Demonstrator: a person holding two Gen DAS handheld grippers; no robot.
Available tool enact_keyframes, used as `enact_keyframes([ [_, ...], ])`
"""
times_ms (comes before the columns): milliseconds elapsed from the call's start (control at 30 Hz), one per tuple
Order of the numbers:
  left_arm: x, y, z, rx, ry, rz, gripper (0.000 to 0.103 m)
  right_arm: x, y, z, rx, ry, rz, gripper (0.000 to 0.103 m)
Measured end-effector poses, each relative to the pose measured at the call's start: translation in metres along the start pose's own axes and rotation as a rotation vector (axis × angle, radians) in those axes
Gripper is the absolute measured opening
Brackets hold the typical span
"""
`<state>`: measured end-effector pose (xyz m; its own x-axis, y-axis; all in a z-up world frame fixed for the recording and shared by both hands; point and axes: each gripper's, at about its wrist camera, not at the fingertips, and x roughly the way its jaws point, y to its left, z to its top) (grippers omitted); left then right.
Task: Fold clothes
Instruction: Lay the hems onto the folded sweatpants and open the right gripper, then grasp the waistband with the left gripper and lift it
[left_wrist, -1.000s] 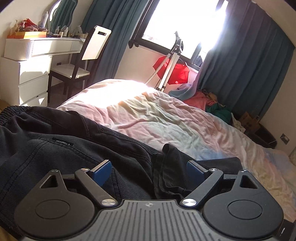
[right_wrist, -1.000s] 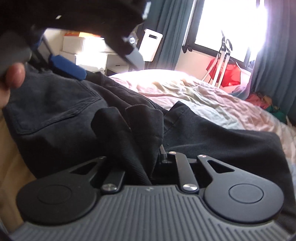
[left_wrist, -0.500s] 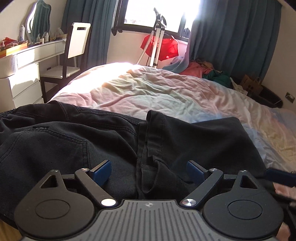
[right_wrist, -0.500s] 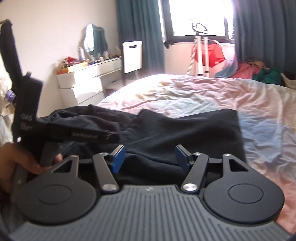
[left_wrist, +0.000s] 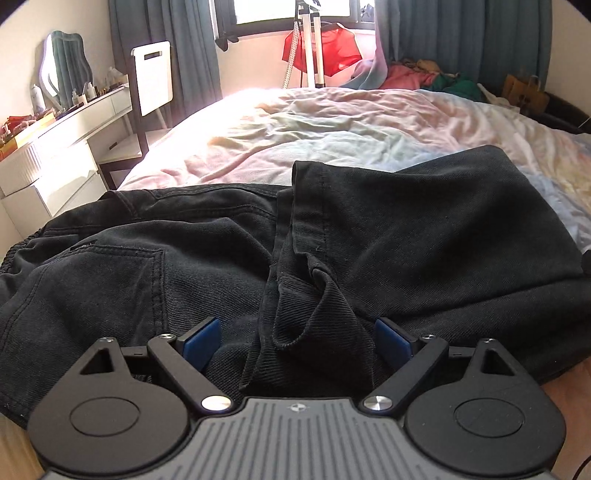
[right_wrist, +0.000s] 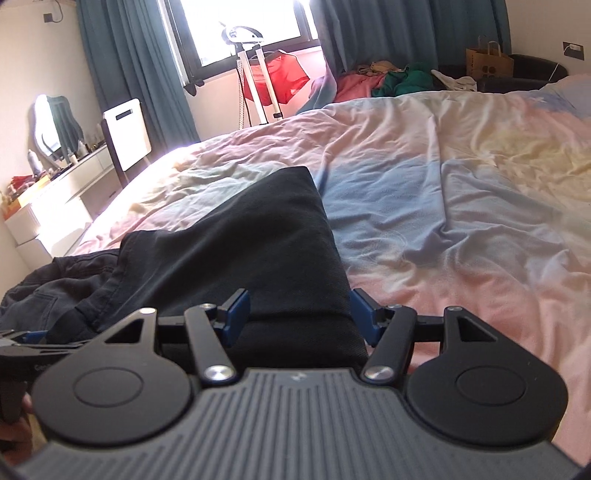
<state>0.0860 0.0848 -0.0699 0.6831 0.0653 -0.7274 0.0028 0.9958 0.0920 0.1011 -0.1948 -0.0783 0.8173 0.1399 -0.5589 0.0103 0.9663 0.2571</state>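
Both wrist views low, close over black trousers (left_wrist: 406, 229) — sharing bed (right_wrist: 461, 184), window.

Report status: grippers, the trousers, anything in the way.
Left gripper open, empty, over a bunched fold. Right gripper open, empty, at the leg end. Black trousers folded over on the bed. Nothing blocking.

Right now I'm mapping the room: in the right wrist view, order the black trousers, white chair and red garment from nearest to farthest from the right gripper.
1. Black trousers, lying between the open fingers of the right gripper.
2. White chair, left, beside the bed.
3. Red garment, hanging under the window at the far wall.
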Motion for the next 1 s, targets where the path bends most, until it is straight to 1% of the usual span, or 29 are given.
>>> enact_keyframes([
  [67,-0.003,0.008,0.003,-0.028,0.001,-0.023,0.091,0.001,0.000,-0.001,-0.002,-0.003,0.018,0.062],
  [267,-0.010,0.031,0.011,-0.114,0.003,-0.092,0.092,0.016,0.000,-0.008,0.017,0.050,0.025,0.065],
  [433,-0.016,0.050,0.019,-0.185,0.005,-0.149,0.092,0.017,-0.006,-0.007,0.053,0.051,0.044,0.065],
  [467,-0.019,0.059,0.023,-0.199,0.003,-0.145,0.092,0.017,-0.008,-0.007,0.063,0.050,0.049,0.065],
  [600,-0.036,0.106,0.042,-0.232,0.003,-0.075,0.092,0.017,-0.006,-0.003,0.059,0.052,0.040,0.065],
  [667,-0.052,0.135,0.045,-0.288,-0.014,-0.061,0.092,0.011,-0.006,0.002,0.067,0.025,0.037,0.065],
  [700,-0.060,0.150,0.044,-0.326,-0.019,-0.064,0.092,0.007,-0.006,0.004,0.074,0.011,0.050,0.065],
  [833,-0.084,0.209,0.029,-0.478,0.011,-0.077,0.100,-0.003,-0.001,0.008,0.068,-0.023,0.096,0.065],
  [900,-0.093,0.234,0.017,-0.564,0.031,-0.076,0.100,0.000,0.004,0.006,0.047,-0.006,0.107,0.065],
  [1000,-0.107,0.266,-0.008,-0.728,0.042,-0.104,0.100,0.019,0.012,-0.001,0.000,0.096,0.091,0.065],
])
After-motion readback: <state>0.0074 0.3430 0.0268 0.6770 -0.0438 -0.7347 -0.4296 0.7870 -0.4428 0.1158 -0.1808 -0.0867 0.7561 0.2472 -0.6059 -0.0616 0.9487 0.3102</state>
